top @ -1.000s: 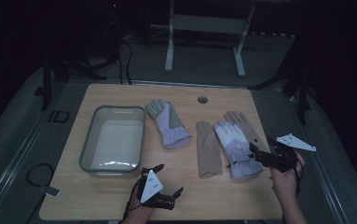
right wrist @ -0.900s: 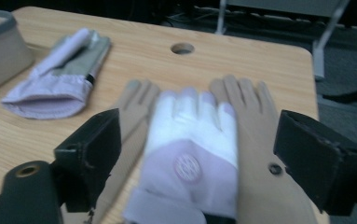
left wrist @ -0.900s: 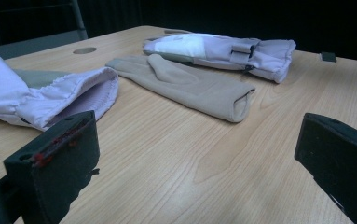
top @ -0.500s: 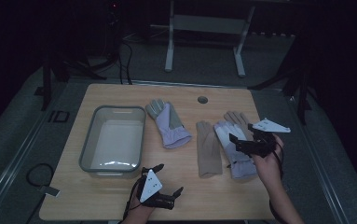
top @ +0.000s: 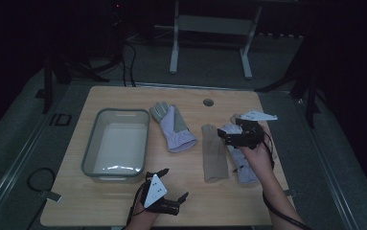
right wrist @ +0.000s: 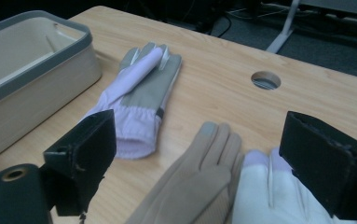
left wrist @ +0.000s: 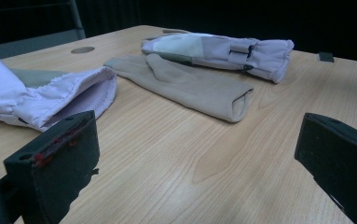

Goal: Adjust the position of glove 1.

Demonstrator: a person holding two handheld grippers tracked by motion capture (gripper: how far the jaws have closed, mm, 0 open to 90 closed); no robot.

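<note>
Gloves (top: 241, 158) lie paired on the tabletop (top: 123, 201) beside the tub (top: 115, 143), and my right tongs (top: 226, 136) just slid over them, opening empty, left tongs (top: 174, 184) open too, so probably grabbing next.

place: lab / recording rig, not a home or shop
lighting: room dark all round, only the bench (top: 123, 206) lit from above
bench: light wood top, cable hole (top: 208, 102) near far edge, "ID" label (top: 59, 119) on the left rim
floor: grey carpet, loose black cables (top: 123, 57) trailing behind the bench, another cable loop (top: 37, 179) at front left
background: white metal frame legs (top: 210, 43) of another stand, dark stands (top: 51, 76) at both sides
props: staged set of work gloves (top: 174, 127) and a grey-rimmed plastic tub (top: 91, 152), laid out tidy
gear: person holds handheld grippers with tracking plates (top: 257, 115) and trailing cables
</note>
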